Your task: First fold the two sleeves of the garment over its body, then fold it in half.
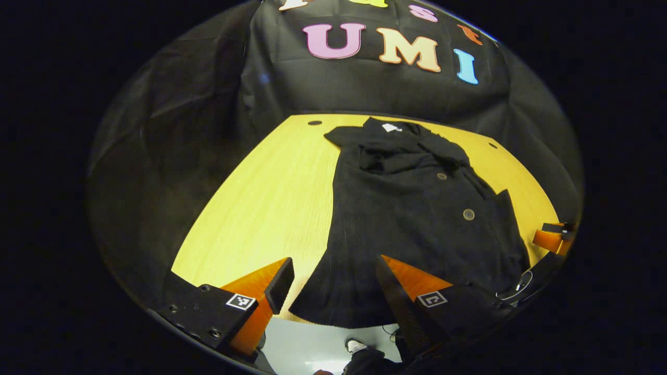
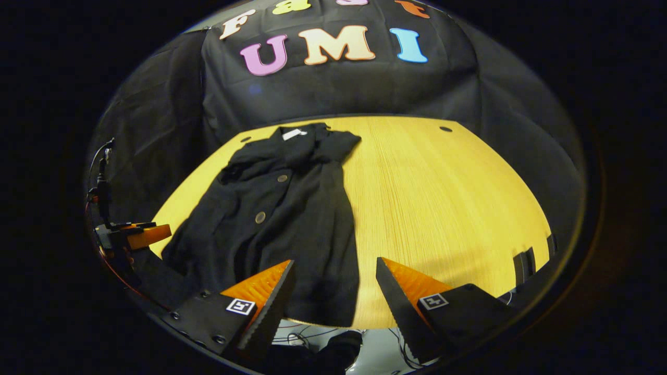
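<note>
Lying flat: dark woven garment (image 1: 411, 224).

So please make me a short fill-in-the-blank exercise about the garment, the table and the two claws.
1. The black garment lies on a ____ wooden table.
2. The left claw has its jaws ____.
3. The right claw holds ____.
4. The white tag sits at the garment's ____.

Missing words: yellow; open; nothing; collar
</note>
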The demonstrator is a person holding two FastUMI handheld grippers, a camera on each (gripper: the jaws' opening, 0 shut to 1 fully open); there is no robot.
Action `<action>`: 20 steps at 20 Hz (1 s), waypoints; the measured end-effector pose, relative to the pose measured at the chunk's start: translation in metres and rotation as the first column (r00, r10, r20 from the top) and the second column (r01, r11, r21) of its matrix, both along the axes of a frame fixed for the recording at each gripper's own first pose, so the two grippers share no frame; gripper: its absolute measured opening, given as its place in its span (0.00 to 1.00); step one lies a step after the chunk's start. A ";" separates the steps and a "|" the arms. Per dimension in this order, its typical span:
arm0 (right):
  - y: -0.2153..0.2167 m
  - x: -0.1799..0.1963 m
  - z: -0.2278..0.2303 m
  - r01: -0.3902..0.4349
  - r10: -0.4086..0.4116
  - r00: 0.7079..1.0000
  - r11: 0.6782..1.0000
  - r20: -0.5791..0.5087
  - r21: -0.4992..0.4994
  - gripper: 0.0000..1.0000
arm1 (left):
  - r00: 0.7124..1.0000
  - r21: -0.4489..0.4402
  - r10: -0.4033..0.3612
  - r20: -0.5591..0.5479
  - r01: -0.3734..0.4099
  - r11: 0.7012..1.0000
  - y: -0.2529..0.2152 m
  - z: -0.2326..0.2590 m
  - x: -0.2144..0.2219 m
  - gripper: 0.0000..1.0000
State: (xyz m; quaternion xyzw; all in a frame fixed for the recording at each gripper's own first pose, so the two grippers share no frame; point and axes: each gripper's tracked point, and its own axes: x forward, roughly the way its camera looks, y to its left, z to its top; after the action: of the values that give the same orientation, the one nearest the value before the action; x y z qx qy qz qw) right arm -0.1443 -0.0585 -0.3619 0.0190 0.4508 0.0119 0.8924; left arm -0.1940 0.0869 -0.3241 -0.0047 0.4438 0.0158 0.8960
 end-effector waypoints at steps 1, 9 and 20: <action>0.000 -0.003 -0.005 0.010 -0.010 1.000 1.000 -0.012 -0.007 0.98 | 1.000 -0.006 -0.004 -0.016 0.004 1.000 0.001 -0.007 -0.004 0.97; 0.004 -0.023 -0.042 0.013 -0.024 0.993 0.995 -0.116 -0.095 0.98 | 0.996 -0.017 -0.086 -0.026 0.086 0.996 0.001 -0.031 -0.013 0.95; 0.026 -0.017 -0.044 -0.107 0.109 0.983 0.994 -0.149 0.026 0.08 | 0.998 -0.139 -0.037 0.055 0.044 0.989 -0.024 -0.037 -0.011 0.00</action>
State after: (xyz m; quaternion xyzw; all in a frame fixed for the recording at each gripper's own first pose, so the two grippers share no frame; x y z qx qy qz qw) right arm -0.1618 -0.0330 -0.4061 0.0034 0.5168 0.0629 0.8538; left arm -0.2049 0.0626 -0.3607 -0.0592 0.4202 -0.0337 0.9049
